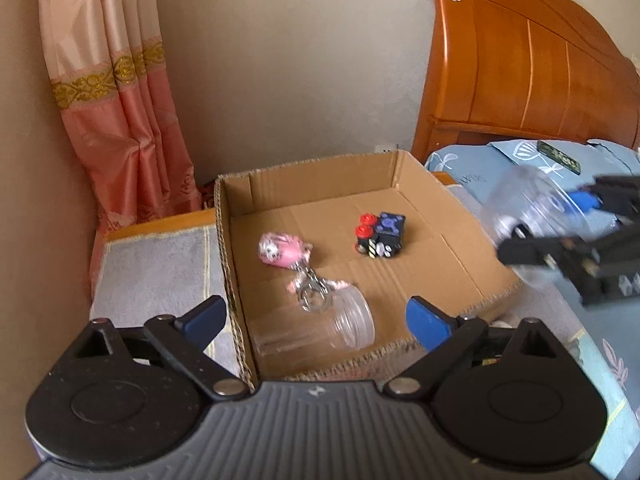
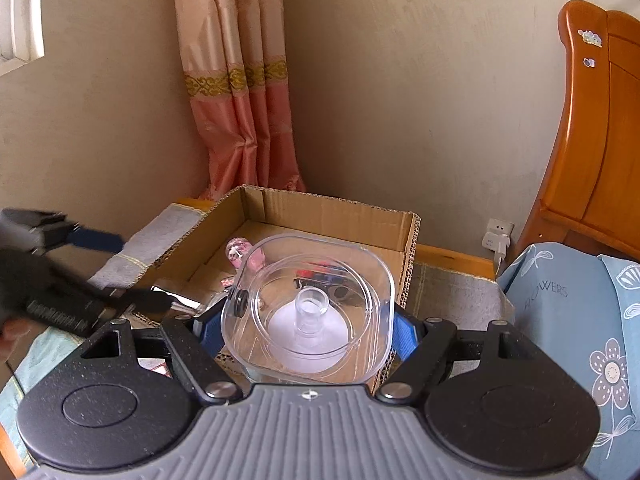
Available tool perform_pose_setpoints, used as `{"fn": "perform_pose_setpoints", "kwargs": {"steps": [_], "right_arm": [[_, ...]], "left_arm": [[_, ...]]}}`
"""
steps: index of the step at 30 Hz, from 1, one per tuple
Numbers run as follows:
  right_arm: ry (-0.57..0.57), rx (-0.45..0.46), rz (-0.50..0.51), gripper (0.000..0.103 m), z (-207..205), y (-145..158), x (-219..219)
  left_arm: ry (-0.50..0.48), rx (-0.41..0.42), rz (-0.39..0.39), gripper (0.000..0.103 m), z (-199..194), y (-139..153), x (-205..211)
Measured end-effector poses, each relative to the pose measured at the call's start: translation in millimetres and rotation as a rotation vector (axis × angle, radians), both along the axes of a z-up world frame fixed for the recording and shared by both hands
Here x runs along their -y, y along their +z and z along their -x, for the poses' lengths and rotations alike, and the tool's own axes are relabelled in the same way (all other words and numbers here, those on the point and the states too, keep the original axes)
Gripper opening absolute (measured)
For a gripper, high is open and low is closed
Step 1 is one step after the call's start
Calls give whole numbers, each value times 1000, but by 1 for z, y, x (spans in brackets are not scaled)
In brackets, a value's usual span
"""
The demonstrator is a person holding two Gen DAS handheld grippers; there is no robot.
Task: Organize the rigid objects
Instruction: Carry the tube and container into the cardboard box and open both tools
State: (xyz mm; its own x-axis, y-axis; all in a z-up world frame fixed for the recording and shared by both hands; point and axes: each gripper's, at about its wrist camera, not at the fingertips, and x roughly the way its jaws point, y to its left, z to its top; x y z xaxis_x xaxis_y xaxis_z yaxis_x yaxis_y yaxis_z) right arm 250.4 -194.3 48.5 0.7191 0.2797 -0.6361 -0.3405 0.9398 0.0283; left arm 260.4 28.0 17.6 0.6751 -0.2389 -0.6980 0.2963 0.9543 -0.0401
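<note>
Clear plastic fills the centre of the right wrist view: a square lid with a central knob point(image 2: 306, 314), clamped between the blue pads of the right gripper point(image 2: 306, 332) and hanging over the near edge of the open cardboard box point(image 2: 332, 210). In the left wrist view the same lid shows blurred at the right edge, above the box's right wall.

The left gripper point(image 1: 316, 316), lower centre of its own view, stands wide with nothing between its fingers. Just ahead of it a clear glass jar point(image 1: 320, 326) lies on its side at the near end of the box floor. Touching the jar's far side is a metal key ring that trails from a pink plush keychain point(image 1: 282, 254) at mid-floor, while a black toy block with red wheels point(image 1: 379, 235) sits toward the upper right of the box.

The main risk looks like a slip. The lid is smooth, is held by its sides only, and is blurred as if in motion, so a loose grip could drop it onto the glass jar or outside the box. A second hazard is crowding: both grippers converge on the same near end of the box, and the lid could strike the left gripper's fingers. The jar, lying on its round side, would probably roll if nudged.
</note>
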Motion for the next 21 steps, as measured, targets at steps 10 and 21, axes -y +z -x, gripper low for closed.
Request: {"fn": "perform_pose_setpoints", "kwargs": {"steps": [10, 21], "right_arm": [[-23, -38, 9, 82, -30, -7, -10], [-39, -112, 20, 86, -47, -33, -22]], "left_arm": [[45, 9, 7, 96, 32, -13, -3], [111, 14, 30, 96, 51, -17, -14]]}}
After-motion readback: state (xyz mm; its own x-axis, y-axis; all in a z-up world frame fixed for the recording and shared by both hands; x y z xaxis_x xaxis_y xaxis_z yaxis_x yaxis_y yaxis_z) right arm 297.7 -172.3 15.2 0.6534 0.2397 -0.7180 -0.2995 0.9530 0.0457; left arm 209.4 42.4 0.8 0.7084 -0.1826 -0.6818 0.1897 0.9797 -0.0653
